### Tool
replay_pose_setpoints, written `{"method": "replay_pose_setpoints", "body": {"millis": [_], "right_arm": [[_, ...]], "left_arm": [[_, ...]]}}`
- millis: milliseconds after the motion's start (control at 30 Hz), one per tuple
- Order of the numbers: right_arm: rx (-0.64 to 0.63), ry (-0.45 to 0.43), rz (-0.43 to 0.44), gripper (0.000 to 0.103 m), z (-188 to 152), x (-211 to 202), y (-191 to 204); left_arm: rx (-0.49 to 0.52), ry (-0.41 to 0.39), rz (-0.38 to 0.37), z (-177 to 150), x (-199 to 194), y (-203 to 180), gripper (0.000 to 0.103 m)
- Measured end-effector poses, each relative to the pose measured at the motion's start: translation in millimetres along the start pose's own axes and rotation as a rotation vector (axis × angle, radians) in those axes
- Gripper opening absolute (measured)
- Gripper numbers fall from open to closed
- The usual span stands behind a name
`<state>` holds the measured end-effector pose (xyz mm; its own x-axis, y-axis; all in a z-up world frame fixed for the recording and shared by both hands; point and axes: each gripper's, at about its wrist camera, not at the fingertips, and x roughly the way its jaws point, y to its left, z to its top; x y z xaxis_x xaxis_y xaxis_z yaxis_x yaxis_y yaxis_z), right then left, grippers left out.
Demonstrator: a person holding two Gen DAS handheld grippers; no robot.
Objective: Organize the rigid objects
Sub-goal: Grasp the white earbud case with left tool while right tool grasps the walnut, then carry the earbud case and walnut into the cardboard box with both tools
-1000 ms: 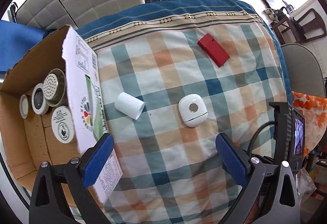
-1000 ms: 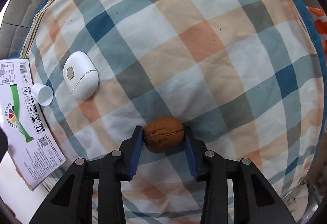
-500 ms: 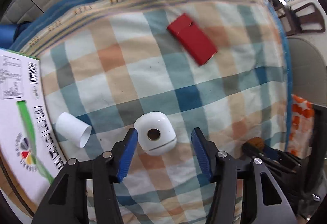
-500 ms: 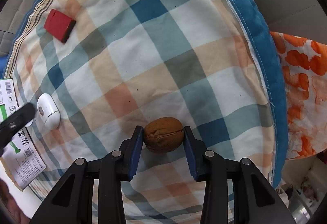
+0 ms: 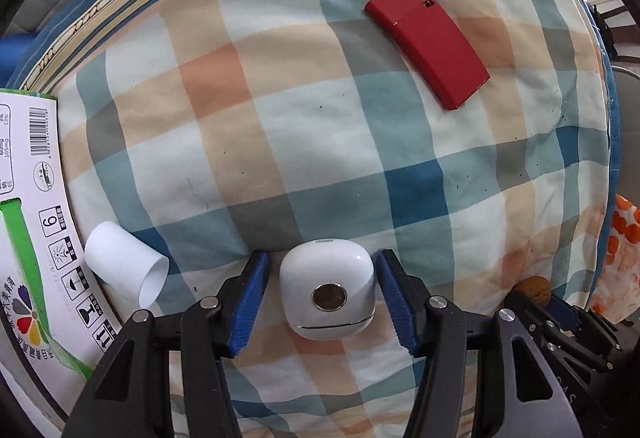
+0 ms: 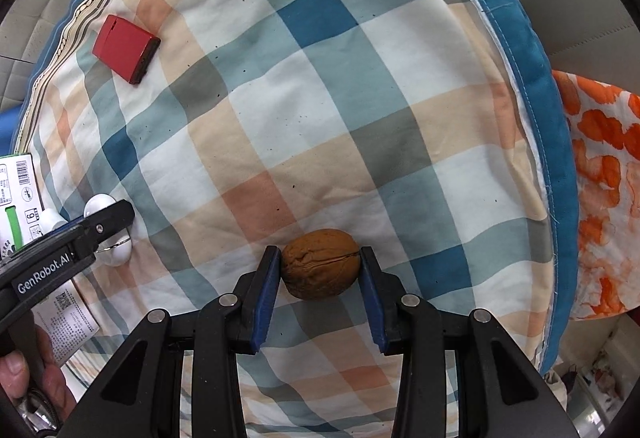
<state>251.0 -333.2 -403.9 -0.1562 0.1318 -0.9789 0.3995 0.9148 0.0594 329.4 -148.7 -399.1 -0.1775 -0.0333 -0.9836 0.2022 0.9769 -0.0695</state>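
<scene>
My left gripper [image 5: 320, 270] is open around a white rounded case [image 5: 327, 294] with a metal disc, which lies on the checked cloth; small gaps show on both sides. A white tube [image 5: 126, 270] lies to its left and a red flat box [image 5: 426, 40] lies further away to the right. My right gripper [image 6: 319, 266] is shut on a brown walnut [image 6: 319, 264] and holds it over the cloth. The walnut also shows in the left wrist view [image 5: 534, 288]. The red box [image 6: 125, 48] and the white case [image 6: 112, 234], partly hidden by the left gripper, show in the right wrist view.
A cardboard box flap [image 5: 28, 238] with printed labels lies along the left edge of the cloth. The cloth's blue border [image 6: 516, 50] runs along the right side, with an orange-patterned fabric [image 6: 600, 166] beyond it.
My left gripper has come down and forward until its fingers flank the white case. My right gripper has drawn back to the right with the walnut still in it.
</scene>
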Motion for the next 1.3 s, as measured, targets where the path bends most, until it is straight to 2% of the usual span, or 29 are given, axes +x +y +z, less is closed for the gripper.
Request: {"method": "replay_pose_setpoints", "body": {"millis": [33, 333, 533, 700, 767, 833, 933, 1100, 1300], "right_arm": [[-0.002, 0.000, -0.001, 0.042, -2, 1, 3], [-0.042, -0.002, 0.003, 0.041, -16, -7, 13], [-0.084, -0.022, 0.016, 0.041, -25, -27, 28], [-0.136, -0.056, 0.045, 0.041, -36, -57, 56], [-0.164, -0.073, 0.056, 0.041, -43, -71, 72], [-0.197, -0.090, 0.070, 0.041, -51, -88, 92], [-0.243, -0.124, 0.083, 0.041, -64, -110, 123], [-0.323, -0.164, 0.096, 0.041, -91, -133, 181], [-0.421, -0.163, 0.101, 0.041, -125, -136, 252]], "left_arm": [[0.012, -0.012, 0.015, 0, 0, -3, 0.044], [0.048, -0.081, 0.018, -27, -19, -9, 0.043], [0.048, -0.153, -0.024, -51, -57, -3, 0.043], [0.034, -0.240, -0.066, -69, -106, 13, 0.043], [0.035, -0.279, -0.069, -77, -128, 23, 0.043], [0.033, -0.306, -0.070, -69, -146, 36, 0.043], [0.016, -0.359, -0.049, -83, -172, 59, 0.043], [-0.040, -0.393, -0.031, -101, -189, 107, 0.043], [-0.124, -0.429, -0.036, -133, -204, 172, 0.043]]}}
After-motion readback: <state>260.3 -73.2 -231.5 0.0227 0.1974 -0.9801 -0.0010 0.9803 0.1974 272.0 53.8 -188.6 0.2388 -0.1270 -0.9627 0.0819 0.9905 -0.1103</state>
